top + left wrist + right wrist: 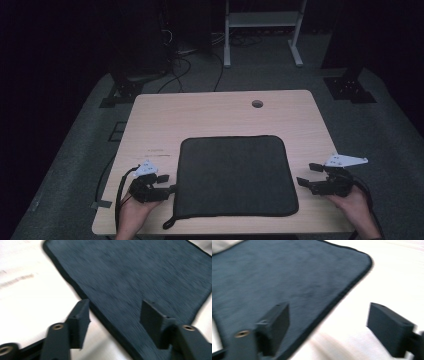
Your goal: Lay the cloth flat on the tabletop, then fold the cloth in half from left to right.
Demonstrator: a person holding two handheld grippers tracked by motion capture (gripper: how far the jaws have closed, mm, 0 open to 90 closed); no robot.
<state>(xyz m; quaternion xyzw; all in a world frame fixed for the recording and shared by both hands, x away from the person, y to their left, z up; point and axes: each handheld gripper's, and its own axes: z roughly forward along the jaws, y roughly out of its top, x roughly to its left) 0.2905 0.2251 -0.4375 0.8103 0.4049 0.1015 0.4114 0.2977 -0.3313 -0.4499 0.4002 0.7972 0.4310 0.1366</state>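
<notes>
A dark padded mat [234, 175] is lying flat at the near middle of the desk [220, 112]. It is being judged soft, light and floppy, so its bound side edges are the best grip points. The left gripper [166, 182] is being held at the left edge, the right gripper [306, 176] just off the right edge, both with fingers [80, 317] apart and nothing clamped.

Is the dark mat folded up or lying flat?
Lying flat. The mat is spread out on the table, all four rounded corners showing and no fold in it. The left gripper and right gripper are open beside it.
</notes>
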